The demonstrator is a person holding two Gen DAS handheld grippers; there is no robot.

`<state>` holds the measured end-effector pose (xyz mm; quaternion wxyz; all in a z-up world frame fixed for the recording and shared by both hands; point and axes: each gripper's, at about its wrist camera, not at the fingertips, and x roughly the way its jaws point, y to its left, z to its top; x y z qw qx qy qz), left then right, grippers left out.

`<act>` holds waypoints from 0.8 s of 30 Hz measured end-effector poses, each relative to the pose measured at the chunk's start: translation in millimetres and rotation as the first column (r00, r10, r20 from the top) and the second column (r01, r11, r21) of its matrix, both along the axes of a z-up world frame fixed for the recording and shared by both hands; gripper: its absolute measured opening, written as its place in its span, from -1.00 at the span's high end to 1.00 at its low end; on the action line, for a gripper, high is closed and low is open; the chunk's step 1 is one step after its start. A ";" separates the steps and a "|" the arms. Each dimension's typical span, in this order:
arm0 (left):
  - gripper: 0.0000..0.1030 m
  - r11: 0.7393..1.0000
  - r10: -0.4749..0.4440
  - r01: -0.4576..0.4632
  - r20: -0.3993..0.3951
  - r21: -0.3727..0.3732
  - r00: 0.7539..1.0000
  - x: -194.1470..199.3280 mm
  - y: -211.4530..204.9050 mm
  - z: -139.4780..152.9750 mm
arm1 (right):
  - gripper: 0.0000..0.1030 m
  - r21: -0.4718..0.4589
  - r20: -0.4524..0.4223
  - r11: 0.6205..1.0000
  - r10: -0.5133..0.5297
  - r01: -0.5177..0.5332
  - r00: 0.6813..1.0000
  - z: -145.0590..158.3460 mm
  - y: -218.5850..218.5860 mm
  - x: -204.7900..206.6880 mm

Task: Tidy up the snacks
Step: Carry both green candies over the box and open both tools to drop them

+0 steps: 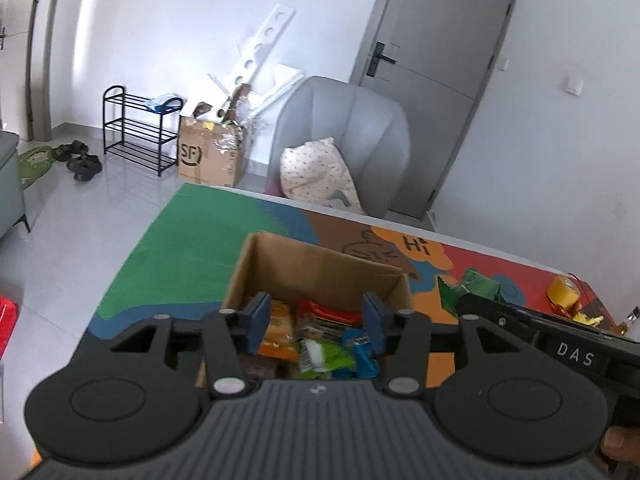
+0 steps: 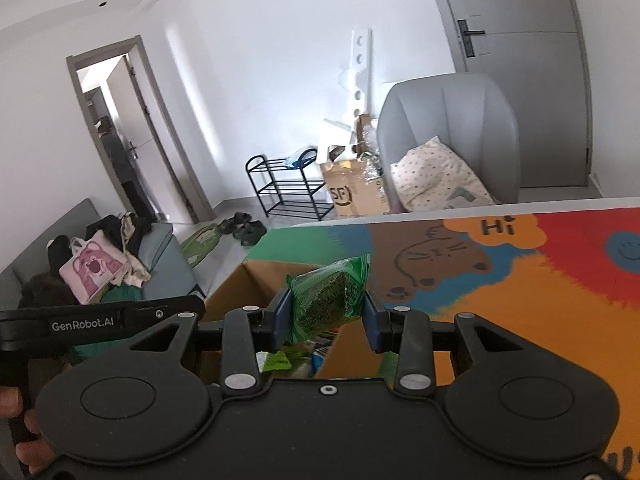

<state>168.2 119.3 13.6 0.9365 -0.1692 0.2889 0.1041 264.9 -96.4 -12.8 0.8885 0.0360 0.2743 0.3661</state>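
An open cardboard box (image 1: 256,268) stands on the colourful table mat (image 1: 180,248). It holds several snack packets: an orange one (image 1: 276,328), a red one (image 1: 328,312), a green one (image 1: 320,354) and a blue one (image 1: 362,354). My left gripper (image 1: 316,322) hovers over the box, open, with nothing pressed between its blue pads. My right gripper (image 2: 326,320) is shut on a green snack packet (image 2: 330,300), held upright just above the box's right wall (image 2: 344,344). That same green packet (image 1: 468,286) shows at the right of the left wrist view.
A yellow tape roll (image 1: 564,292) and small items lie at the mat's far right. Behind the table's far edge stands a grey armchair (image 1: 352,128) with a dotted pillow (image 1: 316,176). Floor, a shoe rack (image 1: 136,132) and a carton (image 1: 212,152) lie to the left.
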 end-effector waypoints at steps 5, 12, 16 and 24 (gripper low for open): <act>-0.03 0.999 0.039 -0.039 -0.009 -0.001 0.999 -6.1 11.8 -1.4 | 0.30 0.009 0.000 0.999 0.034 -0.034 0.999 2.1 14.1 0.9; -0.40 0.997 0.070 -0.069 -0.013 0.015 0.997 -14.9 19.9 -0.4 | -0.45 0.075 0.009 0.994 0.080 -0.080 0.997 9.4 27.5 0.4; -0.57 0.996 0.087 -0.087 -0.016 0.016 0.996 -18.9 24.4 -1.1 | -0.53 0.059 0.012 0.995 0.076 -0.076 0.997 11.6 24.4 -3.3; -0.75 0.995 0.093 -0.093 -0.027 0.024 0.995 -21.4 20.7 0.7 | -0.59 0.036 -0.010 0.999 0.010 -0.009 1.000 9.2 0.9 -5.4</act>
